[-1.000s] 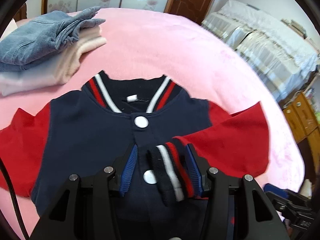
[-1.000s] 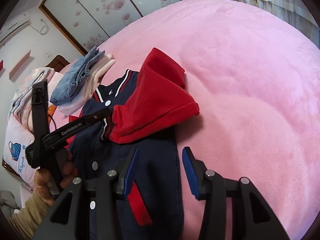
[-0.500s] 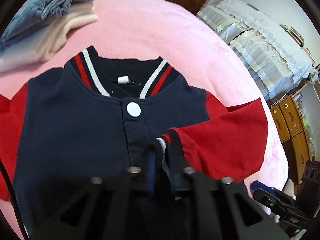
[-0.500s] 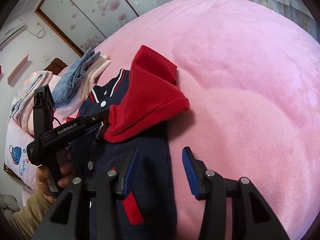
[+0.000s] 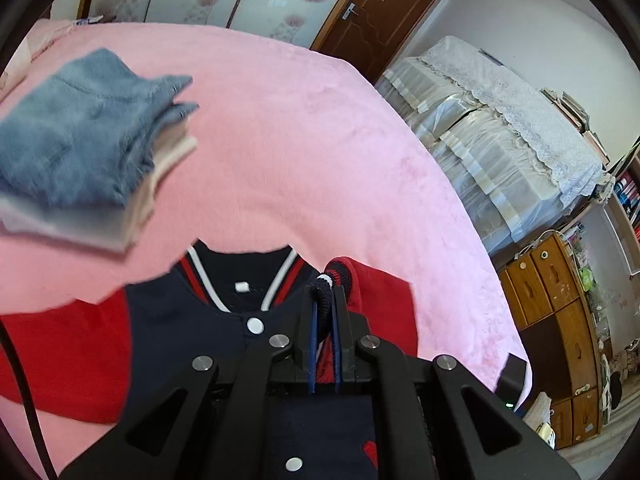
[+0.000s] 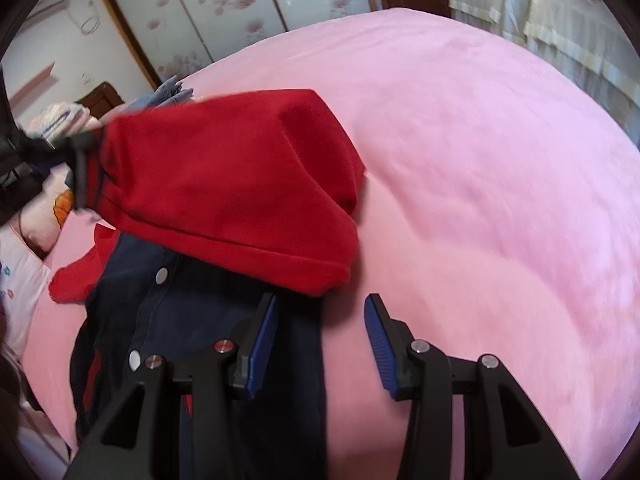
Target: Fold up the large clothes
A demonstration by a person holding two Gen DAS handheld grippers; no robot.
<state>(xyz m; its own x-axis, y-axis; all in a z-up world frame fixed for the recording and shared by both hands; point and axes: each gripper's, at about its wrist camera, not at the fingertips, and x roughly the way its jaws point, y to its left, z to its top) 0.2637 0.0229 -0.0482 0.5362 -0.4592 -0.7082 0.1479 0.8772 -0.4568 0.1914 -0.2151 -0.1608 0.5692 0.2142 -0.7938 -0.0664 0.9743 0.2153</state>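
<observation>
Between its pinched blue pads, the left gripper [image 5: 325,300] is clamping the striped cuff [image 5: 329,280], lifting the red sleeve [image 6: 240,188] over the navy jacket [image 6: 192,320] lying on the pink bed [image 6: 480,160]; the right gripper [image 6: 320,320] is hovering agape, holding nothing. Sleeve-folding seems underway; next, laying it flat across the chest.

Both wrist views look close down over the jacket [image 5: 172,320] on the pink bed [image 6: 480,160].

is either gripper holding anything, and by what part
The left hand-held gripper pinches the varsity jacket by its striped sleeve cuff; the right hand-held gripper holds nothing.
</observation>
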